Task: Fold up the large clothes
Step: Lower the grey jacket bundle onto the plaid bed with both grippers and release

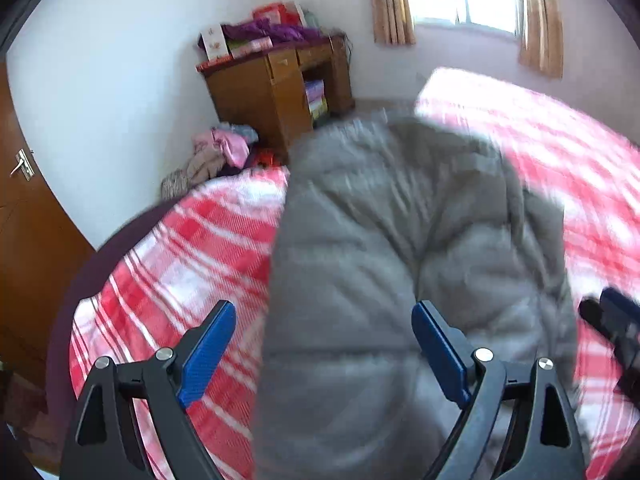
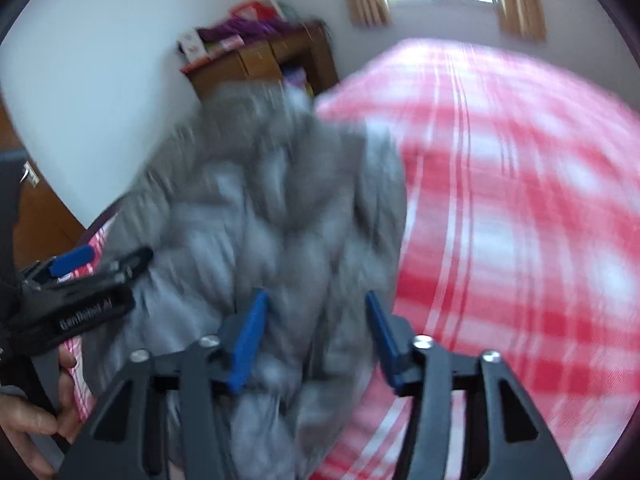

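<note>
While both gape unclenched, two tools: left tool (image 1: 324,344), right tool (image 2: 314,334), over one grey padded coat (image 1: 400,240).

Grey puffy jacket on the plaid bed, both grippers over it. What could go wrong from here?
1. The grey jacket is thick and puffy; a pinch may catch only the top layer, so the fold could slump.
2. Its left edge lies near the bed edge; a tug that way could drag it off.
3. The left hand-held gripper and right hand-held gripper work close together and could collide.
</note>
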`<action>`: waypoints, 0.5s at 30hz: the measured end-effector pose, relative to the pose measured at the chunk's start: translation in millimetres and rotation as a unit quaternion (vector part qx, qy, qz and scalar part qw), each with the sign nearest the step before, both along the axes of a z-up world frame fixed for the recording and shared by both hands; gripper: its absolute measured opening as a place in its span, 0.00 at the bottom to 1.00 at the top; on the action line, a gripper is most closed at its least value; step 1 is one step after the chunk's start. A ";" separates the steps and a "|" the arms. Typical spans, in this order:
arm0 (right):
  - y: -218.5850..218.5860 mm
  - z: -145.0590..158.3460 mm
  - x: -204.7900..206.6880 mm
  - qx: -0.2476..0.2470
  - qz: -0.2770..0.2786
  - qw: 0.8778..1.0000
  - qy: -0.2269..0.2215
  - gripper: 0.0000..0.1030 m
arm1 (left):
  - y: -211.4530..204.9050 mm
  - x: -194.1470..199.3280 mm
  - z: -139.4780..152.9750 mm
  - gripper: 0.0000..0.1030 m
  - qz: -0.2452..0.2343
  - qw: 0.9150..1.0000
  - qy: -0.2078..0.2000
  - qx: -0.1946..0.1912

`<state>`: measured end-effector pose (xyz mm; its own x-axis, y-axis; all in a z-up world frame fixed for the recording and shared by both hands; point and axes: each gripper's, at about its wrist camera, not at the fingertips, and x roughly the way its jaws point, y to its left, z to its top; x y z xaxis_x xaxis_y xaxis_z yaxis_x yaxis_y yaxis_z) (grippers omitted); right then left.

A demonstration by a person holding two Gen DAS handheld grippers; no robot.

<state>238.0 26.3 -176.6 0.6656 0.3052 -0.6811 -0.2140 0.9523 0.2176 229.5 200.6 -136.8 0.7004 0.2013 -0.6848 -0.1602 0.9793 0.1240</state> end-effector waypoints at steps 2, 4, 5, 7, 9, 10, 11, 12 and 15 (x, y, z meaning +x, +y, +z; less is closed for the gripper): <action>-3.9 25.2 16.2 0.012 -0.001 1.000 -0.023 0.51 | 7.2 12.1 14.5 0.88 0.002 1.000 -0.017 -0.010; -2.8 45.9 43.6 0.035 0.002 0.999 -0.028 0.51 | 14.8 34.7 20.0 0.88 0.010 1.000 -0.019 -0.012; 0.5 49.8 54.2 0.041 0.007 0.999 -0.027 0.50 | 16.2 43.4 19.4 0.88 0.017 1.000 -0.017 -0.009; 14.5 51.5 88.2 0.034 0.014 0.999 -0.016 0.45 | 21.6 68.2 11.0 0.88 0.035 0.999 -0.008 -0.005; 28.4 45.0 112.1 0.024 0.012 1.000 -0.008 0.42 | 23.9 86.7 0.3 0.88 0.045 0.999 0.004 -0.001; 33.7 40.3 120.4 0.023 0.015 1.000 -0.005 0.42 | 23.5 95.4 -5.8 0.88 0.049 0.999 0.010 0.001; 38.5 33.0 131.2 0.018 0.015 1.000 0.003 0.42 | 23.2 100.3 -9.2 0.88 0.050 0.999 0.013 0.000; 40.6 24.7 140.7 0.012 0.010 1.000 0.011 0.42 | 21.7 106.2 -13.1 0.88 0.049 0.999 0.015 0.000; 42.3 -3.9 160.1 0.016 0.002 0.999 0.043 0.42 | 16.8 118.0 -20.8 0.88 0.045 0.999 0.019 0.010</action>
<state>398.1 68.6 -180.5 0.6046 0.3303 -0.7249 -0.1970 0.9437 0.2657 347.5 217.4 -157.6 0.6522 0.2763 -0.7059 -0.2429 0.9583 0.1507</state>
